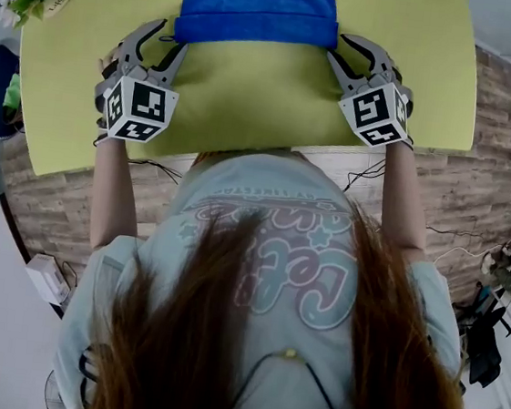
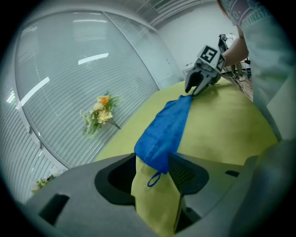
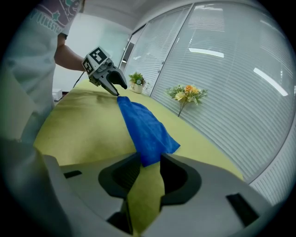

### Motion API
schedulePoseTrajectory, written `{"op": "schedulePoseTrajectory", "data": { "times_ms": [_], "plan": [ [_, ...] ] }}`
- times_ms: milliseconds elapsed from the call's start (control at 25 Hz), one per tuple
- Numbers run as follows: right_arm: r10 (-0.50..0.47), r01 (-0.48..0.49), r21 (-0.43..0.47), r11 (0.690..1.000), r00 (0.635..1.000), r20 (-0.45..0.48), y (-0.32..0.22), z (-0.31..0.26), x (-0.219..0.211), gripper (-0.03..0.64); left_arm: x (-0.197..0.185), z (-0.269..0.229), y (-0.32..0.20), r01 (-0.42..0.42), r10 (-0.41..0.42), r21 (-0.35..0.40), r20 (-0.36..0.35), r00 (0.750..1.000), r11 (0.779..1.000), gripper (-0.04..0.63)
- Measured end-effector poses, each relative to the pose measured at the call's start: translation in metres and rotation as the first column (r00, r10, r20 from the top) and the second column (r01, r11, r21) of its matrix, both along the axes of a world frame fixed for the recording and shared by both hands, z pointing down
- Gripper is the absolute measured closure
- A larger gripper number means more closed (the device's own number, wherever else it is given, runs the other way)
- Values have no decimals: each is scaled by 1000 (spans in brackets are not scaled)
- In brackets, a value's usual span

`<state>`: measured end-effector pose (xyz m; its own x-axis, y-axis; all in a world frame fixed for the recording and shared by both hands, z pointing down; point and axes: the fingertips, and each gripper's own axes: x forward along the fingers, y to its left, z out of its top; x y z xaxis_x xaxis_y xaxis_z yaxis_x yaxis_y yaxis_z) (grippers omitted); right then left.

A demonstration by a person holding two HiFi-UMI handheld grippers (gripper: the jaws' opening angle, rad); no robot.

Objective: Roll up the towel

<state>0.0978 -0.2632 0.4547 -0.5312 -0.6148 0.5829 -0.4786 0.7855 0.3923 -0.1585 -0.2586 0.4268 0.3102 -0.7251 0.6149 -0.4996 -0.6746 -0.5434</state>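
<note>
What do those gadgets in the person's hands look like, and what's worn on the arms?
The left gripper and right gripper are matching grey plastic tools. Each ends in two curved dark fingers and bears a white cube printed with black square markers. The pale printed T-shirt has short sleeves.

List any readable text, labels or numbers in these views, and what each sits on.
No text can be quoted as it reads.
T-shirt, large pastel lettering: upside down, partly under hair, unreadable.
T-shirt, small arched line beside it: too small to read.
Left marker cube and right marker cube: black-and-white square patterns only, no words.
towel: no print visible.
</note>
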Motion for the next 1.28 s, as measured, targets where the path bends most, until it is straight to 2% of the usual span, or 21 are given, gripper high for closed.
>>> {"op": "schedulePoseTrajectory", "data": {
  "times_ms": [120, 320, 600, 720, 840, 1000, 1120, 1280],
  "plan": [
    [-22, 22, 11, 1000, 999, -30, 1, 2, -1, 485, 4, 12, 7, -54, 55, -24, 62, 997, 998, 382],
    [-51, 54, 30, 998, 995, -83, 1, 7, -6, 500, 4, 30, 9, -115, 124, -60, 182, 975, 992, 384],
    [-66, 76, 68, 995, 988, -139, -2, 9, -12, 542, 5, 35, 2, -138, 149, -58, 269, 952, 989, 450],
    [-70, 82, 74, 994, 986, -148, -1, 10, -13, 555, 7, 39, 0, -149, 157, -51, 291, 944, 988, 502],
    [-81, 94, 77, 993, 984, -160, -1, 11, -15, 569, 6, 41, 0, -135, 145, -56, 265, 953, 989, 529],
    [-99, 115, 86, 990, 981, -169, 2, 12, -14, 580, 5, 36, 1, -98, 111, -90, 158, 981, 991, 552],
    [-82, 88, 61, 994, 992, -98, 1, 8, -15, 581, 3, 31, -1, -83, 94, -121, 87, 992, 989, 554],
    [-63, 63, 7, 998, 998, -6, 4, -2, -13, 584, 3, 22, -1, -67, 73, -143, 37, 997, 987, 554]
  ]
}}
